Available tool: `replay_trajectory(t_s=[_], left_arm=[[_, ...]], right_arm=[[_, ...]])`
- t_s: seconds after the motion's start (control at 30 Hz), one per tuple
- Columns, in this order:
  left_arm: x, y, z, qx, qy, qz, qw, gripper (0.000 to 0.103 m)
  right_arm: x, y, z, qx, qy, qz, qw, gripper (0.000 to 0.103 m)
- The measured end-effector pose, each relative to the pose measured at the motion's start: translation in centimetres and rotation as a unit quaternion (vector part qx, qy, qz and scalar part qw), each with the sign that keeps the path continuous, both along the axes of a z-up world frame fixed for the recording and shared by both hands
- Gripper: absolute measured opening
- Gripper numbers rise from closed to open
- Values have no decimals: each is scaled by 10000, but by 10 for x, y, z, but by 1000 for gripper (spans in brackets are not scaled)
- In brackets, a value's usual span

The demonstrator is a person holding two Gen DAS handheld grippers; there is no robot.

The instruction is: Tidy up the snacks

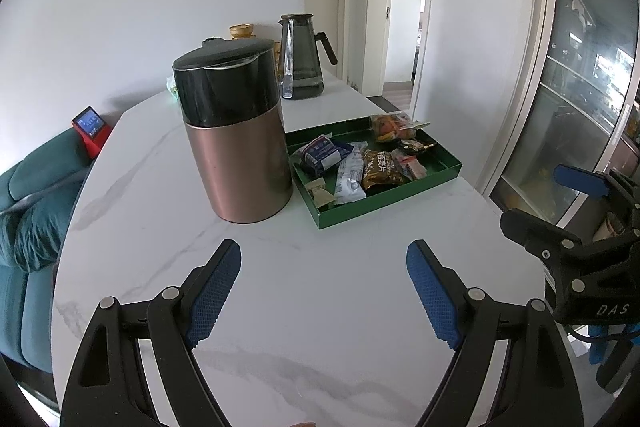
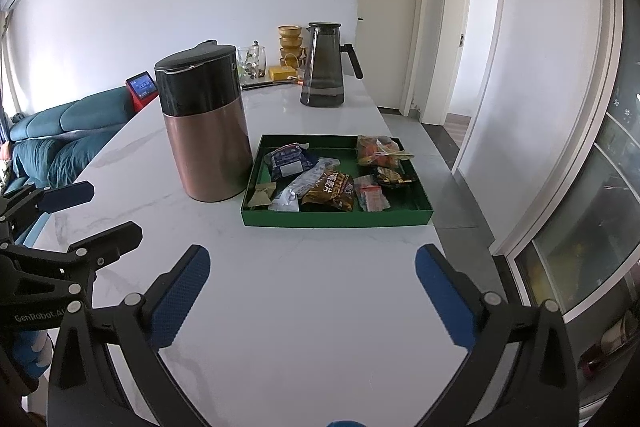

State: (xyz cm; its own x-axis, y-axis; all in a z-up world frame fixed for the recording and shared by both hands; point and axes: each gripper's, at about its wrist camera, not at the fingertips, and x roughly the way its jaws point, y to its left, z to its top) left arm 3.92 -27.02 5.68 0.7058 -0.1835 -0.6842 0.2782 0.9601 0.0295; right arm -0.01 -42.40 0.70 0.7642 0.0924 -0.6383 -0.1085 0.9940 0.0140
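A green tray (image 1: 390,205) (image 2: 336,219) on the white marble table holds several snack packets: a blue one (image 1: 322,155) (image 2: 289,159), a white one (image 1: 349,177) (image 2: 298,187), a brown one (image 1: 380,169) (image 2: 330,191), an orange bag (image 1: 390,127) (image 2: 376,149). My left gripper (image 1: 324,281) is open and empty above bare table, short of the tray. My right gripper (image 2: 312,287) is open and empty, also short of the tray. Each gripper shows at the edge of the other's view.
A copper and black canister (image 1: 236,131) (image 2: 204,123) stands left of the tray. A dark glass jug (image 1: 300,59) (image 2: 326,67) stands further back. A teal sofa (image 1: 28,219) lies left of the table. Glass cabinet doors (image 1: 580,87) are at the right.
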Motion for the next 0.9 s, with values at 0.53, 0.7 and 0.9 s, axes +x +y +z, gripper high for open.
replay_trajectory(t_s=[0.53, 0.7, 0.9], left_arm=[[6, 21, -8, -268, -77, 16, 9996, 81], [6, 20, -8, -217, -108, 113, 9996, 81], [10, 9, -11, 132, 111, 73, 9998, 81]], right_arm=[[6, 3, -6, -71, 4, -65, 10000, 103], [5, 2, -6, -63, 1, -77, 10000, 103], [1, -9, -5, 60, -27, -209, 9998, 103]])
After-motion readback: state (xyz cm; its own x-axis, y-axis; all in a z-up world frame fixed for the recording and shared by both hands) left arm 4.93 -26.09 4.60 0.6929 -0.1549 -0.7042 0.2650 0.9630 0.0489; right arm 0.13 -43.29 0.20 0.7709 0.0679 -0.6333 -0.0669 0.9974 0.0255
